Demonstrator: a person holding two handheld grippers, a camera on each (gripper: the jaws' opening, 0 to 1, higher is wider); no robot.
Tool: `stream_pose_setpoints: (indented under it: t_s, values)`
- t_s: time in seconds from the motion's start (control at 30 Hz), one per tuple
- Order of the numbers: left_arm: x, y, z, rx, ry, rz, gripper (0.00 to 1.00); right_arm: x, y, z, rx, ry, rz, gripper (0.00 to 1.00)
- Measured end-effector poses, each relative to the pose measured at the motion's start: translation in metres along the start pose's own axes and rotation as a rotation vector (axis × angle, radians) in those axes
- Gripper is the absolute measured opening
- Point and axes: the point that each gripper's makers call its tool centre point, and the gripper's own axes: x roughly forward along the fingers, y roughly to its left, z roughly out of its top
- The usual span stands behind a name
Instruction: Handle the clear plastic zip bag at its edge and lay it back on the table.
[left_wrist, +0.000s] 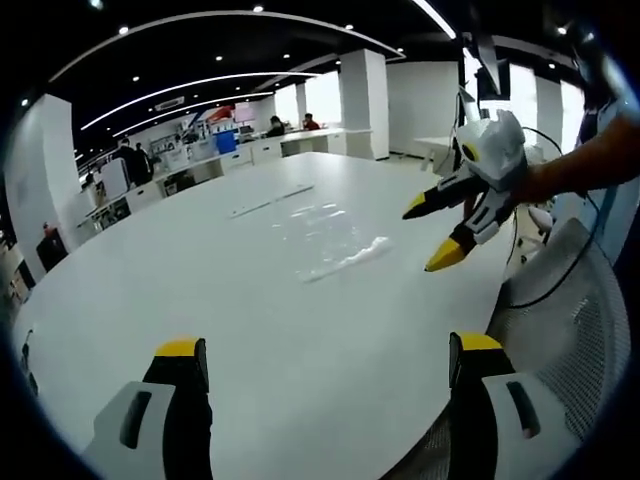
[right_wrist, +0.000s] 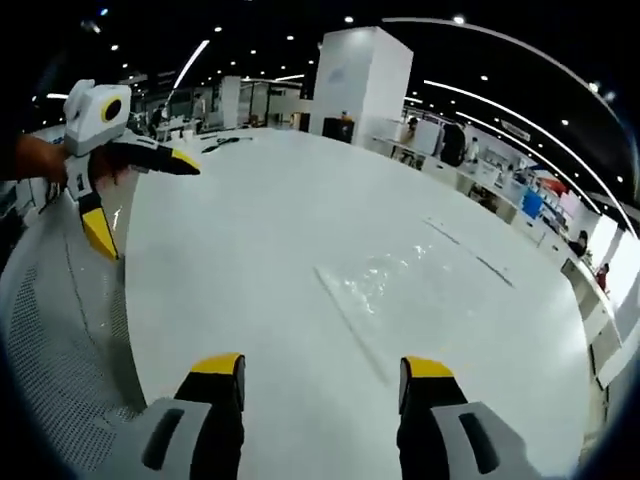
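left gripper jaws wide apart, empty | right gripper jaws wide apart, empty | bag flat on table, mid-distance | step: approach, likely | next: close on bag's near edge

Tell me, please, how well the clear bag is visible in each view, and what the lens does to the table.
Left gripper view: zip bag shows only as faint glints; table edge bows. Right gripper view: bag equally faint, table curved.
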Motion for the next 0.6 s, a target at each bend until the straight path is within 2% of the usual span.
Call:
stream_pose_setpoints:
  t_s: [0.23,0.37,0.6]
  values:
    - [0.001,-0.005,-0.002,0.006,0.013,-0.009,0.99,0.008,0.001,-0.005,-0.021,0.024,0.012,0.6]
    - [0.002,-0.004,-0.003,0.004,0.017,-0.012,0.99,0.012,-0.003,-0.007,-0.024,0.022,0.004,0.54]
    - [0.002,-0.003,-0.002,-0.003,0.019,-0.011,0.99,0.022,-0.006,-0.019,-0.051,0.065,0.013,0.48]
